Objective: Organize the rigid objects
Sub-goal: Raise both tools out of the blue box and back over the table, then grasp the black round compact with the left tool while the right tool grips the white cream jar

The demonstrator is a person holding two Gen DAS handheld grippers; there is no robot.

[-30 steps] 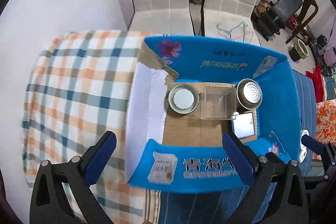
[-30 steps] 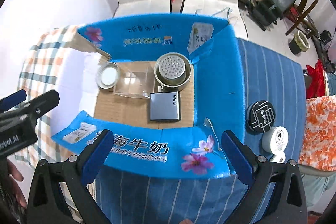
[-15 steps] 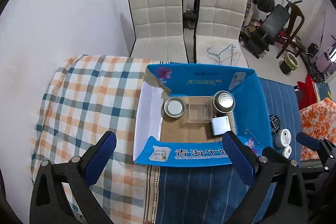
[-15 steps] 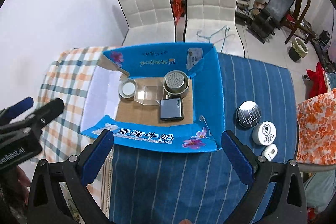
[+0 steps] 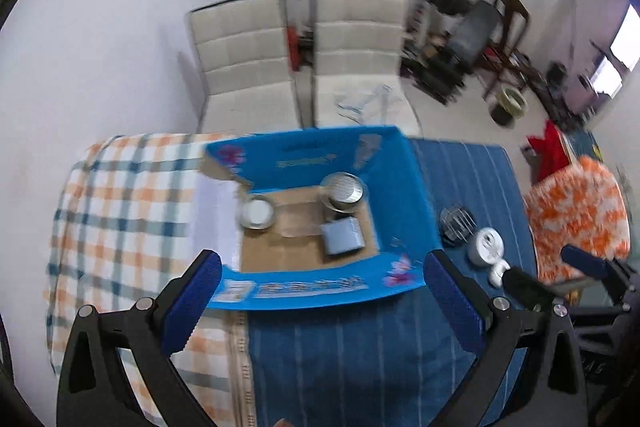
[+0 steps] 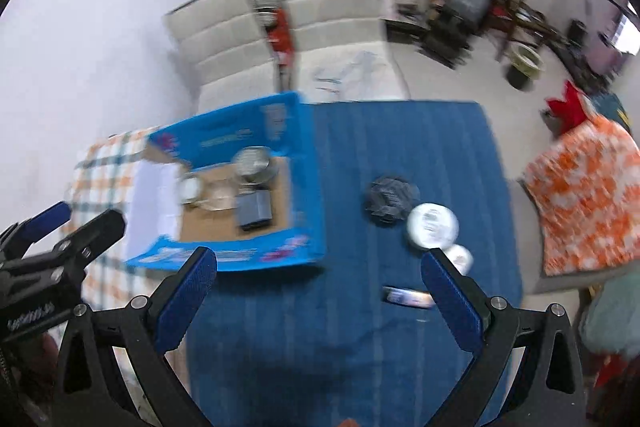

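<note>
An open blue carton (image 5: 396, 187) (image 6: 308, 187) stands on the table. Inside it lie a small round tin (image 5: 257, 213), a clear plastic box (image 5: 298, 223), a metal strainer cup (image 5: 342, 190) and a grey charger block (image 5: 342, 237) (image 6: 254, 213). On the blue cloth right of the carton lie a black round disc (image 6: 388, 199) (image 5: 456, 223), a white round jar (image 6: 432, 227) (image 5: 488, 247), a smaller white piece (image 6: 460, 257) and a small flat packet (image 6: 406, 297). My left gripper (image 5: 318, 303) is open and empty, high above the carton's near wall. My right gripper (image 6: 318, 295) is open and empty, above the blue cloth.
A checked cloth (image 5: 120, 211) covers the table's left part, a blue striped cloth (image 6: 360, 327) the right. Two white chairs (image 5: 300, 67) stand behind the table. Gym gear (image 5: 460, 27) fills the back right. An orange patterned cushion (image 6: 584, 195) lies at the right.
Both grippers have risen and drawn back from the carton, then swung to the right. The loose items on the blue cloth have come into fuller view. Both stay open.
</note>
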